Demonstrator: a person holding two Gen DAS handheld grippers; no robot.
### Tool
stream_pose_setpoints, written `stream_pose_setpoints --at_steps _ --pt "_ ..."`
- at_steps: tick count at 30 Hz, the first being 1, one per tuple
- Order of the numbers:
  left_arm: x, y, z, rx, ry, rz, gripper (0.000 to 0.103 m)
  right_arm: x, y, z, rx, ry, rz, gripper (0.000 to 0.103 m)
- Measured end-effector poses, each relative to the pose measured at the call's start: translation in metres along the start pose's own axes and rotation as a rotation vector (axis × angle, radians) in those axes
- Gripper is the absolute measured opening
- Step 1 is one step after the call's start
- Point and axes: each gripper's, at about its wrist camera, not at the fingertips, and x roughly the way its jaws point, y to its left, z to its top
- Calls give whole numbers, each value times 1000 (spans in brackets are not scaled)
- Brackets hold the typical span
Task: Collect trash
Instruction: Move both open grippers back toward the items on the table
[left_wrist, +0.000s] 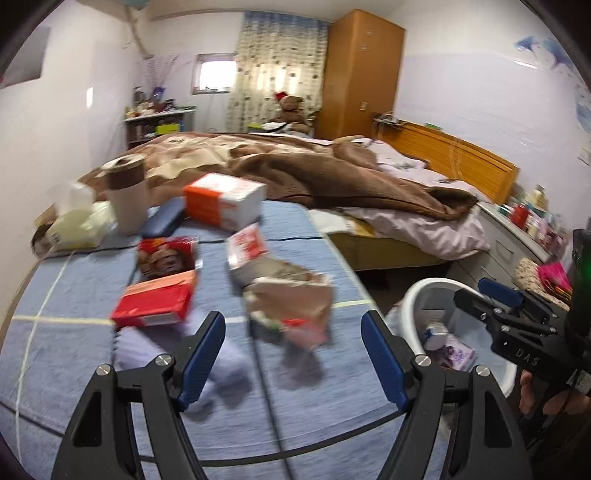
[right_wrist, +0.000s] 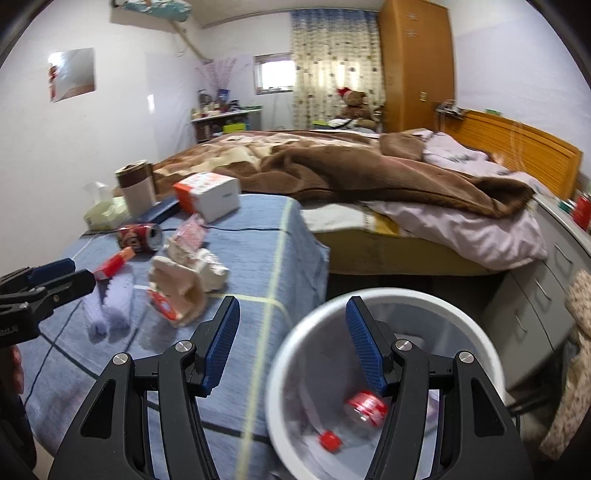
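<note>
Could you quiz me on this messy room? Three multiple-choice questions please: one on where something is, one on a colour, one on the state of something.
1. Where is the white bin?
A. on the bed
B. on the floor beside the blue-covered table
C. on the wardrobe

2. What colour are the right gripper finger pads?
A. blue
B. yellow
C. green

3. How does the red drink can on the table lie?
A. upright
B. on its side
C. inside a box

Answers: 1 B, its rim sits just off the table's edge, below the tabletop. 2 A, both ribbed pads are blue. 3 B, its open top faces sideways.
</note>
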Motion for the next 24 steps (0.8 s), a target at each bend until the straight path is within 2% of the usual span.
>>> stream_pose_setpoints --at_steps 7,15,21,24 --pt "5 49 -15 -79 44 95 78 23 30 12 -80 11 101 61" --pt "21 92 -34 -179 119 171 78 50 56 18 -150 63 211 61" --pt "34 111 -40 -243 155 177 78 66 62 18 -141 109 223 61" --pt "40 116 -40 -269 161 153 78 62 59 11 -74 111 263 61"
